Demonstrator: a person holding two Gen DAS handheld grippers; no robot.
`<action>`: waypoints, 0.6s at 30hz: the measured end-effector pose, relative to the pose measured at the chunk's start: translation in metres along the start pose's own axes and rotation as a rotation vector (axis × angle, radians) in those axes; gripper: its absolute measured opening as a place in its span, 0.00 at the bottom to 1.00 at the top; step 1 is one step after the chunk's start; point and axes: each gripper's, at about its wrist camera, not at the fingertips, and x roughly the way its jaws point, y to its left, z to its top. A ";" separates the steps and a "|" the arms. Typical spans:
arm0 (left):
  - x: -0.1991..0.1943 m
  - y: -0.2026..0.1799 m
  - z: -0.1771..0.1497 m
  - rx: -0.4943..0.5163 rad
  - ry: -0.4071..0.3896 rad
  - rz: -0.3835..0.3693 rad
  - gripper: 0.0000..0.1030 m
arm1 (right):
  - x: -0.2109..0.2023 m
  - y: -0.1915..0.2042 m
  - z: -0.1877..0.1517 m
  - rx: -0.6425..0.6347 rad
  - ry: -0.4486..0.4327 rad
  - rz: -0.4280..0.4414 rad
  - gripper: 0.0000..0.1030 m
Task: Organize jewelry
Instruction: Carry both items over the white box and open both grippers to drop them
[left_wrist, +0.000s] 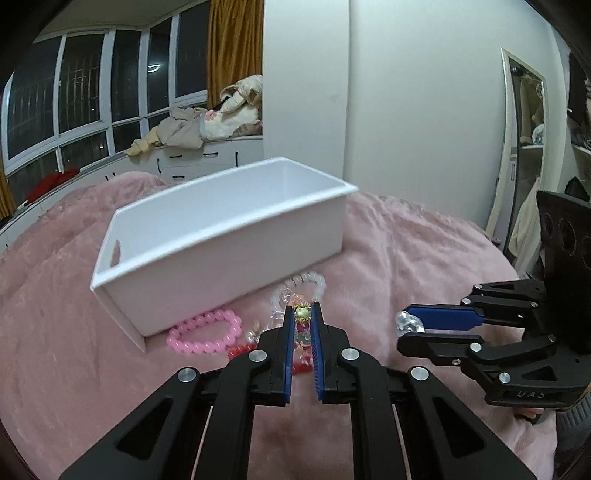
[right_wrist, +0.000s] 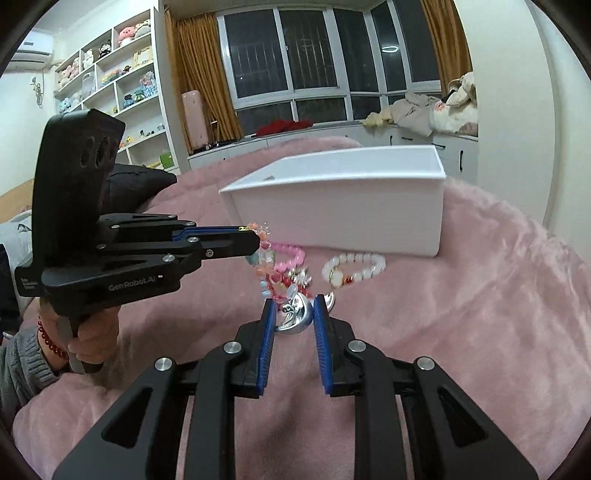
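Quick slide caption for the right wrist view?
Right gripper clamps a silver moon charm beside beaded bracelets, white storage box ahead.

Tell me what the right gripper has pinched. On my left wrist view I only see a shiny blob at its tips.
Observer: The right gripper is shut on a silver crescent-moon charm, with one pad on either side.
Operator: Does the strand in my left one hang free?
Observer: From the left gripper the multicoloured bead strand dangles down toward the other bracelets. I cannot tell whether its lower end is clear of them.
Operator: And the white bracelet?
Observer: The white bracelet lies by itself on the pink blanket, in front of the white box. It has a gold-and-red accent on its near-left side.
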 end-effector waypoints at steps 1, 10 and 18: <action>-0.002 0.002 0.004 -0.004 -0.010 0.006 0.13 | 0.000 -0.002 0.004 -0.005 -0.003 -0.008 0.21; -0.021 0.016 0.064 -0.025 -0.108 0.044 0.13 | -0.007 -0.007 0.042 -0.023 -0.047 -0.053 0.20; -0.026 0.041 0.109 -0.069 -0.160 0.089 0.13 | -0.007 -0.023 0.093 -0.043 -0.105 -0.095 0.20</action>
